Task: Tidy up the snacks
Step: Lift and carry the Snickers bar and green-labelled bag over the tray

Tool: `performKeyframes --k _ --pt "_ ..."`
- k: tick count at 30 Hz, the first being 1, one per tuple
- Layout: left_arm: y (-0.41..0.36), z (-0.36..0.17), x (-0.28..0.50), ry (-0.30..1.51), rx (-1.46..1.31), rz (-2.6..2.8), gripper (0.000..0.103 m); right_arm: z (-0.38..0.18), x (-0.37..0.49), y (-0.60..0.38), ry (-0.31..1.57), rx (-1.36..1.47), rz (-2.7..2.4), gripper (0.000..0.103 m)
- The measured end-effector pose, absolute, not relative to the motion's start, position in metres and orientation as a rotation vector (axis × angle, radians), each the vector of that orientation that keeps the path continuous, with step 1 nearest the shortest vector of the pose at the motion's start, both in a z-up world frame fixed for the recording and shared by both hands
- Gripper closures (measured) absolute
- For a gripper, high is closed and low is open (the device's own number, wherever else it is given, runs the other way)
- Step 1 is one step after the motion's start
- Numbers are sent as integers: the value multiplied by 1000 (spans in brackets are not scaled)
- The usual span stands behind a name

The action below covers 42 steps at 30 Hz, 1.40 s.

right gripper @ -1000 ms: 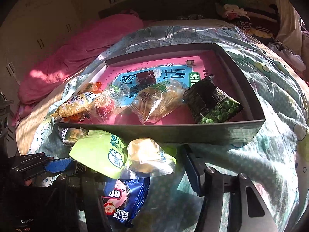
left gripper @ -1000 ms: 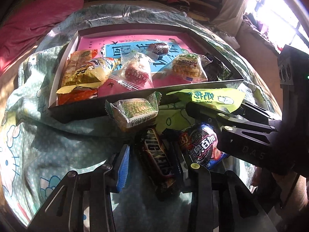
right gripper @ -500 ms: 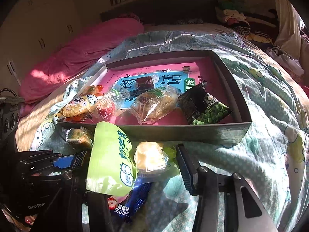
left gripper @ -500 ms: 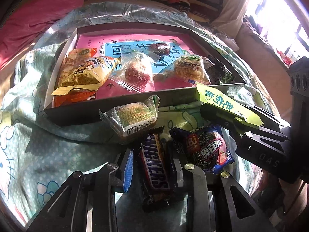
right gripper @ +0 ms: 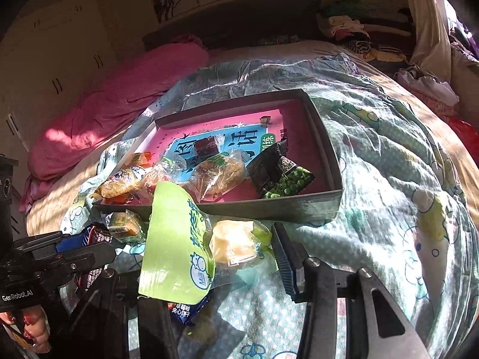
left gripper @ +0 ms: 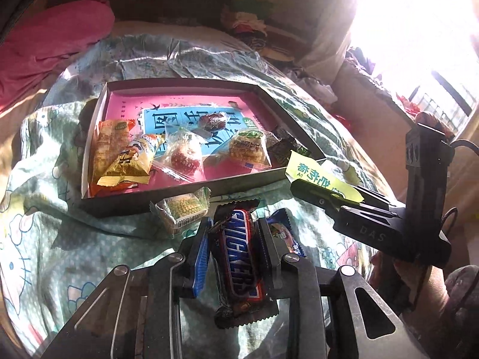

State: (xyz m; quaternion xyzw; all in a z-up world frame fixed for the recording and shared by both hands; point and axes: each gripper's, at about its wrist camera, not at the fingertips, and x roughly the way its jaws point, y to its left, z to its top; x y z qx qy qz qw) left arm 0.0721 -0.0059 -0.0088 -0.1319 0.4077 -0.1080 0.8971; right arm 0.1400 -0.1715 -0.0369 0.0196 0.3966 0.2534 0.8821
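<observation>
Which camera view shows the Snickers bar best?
The left wrist view: the Snickers bar fills the centre, label readable, between the left gripper's fingers. The right wrist view shows only its wrapper end at the far left.

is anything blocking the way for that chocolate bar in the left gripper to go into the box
Only the box's near wall, which the chocolate bar in the left gripper must clear. A small clear-wrapped cake lies against that wall, slightly left. Beyond it, pink floor shows between snacks.
</observation>
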Motion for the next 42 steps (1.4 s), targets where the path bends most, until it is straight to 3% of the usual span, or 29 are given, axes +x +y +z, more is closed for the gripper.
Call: performKeyframes --k 18,42 --pt "27 28 63 672 -289 -179 73 -5 140 -178 749 67 511 55" --pt "61 34 75 619 -321 -111 73 11 150 -171 696 64 500 55"
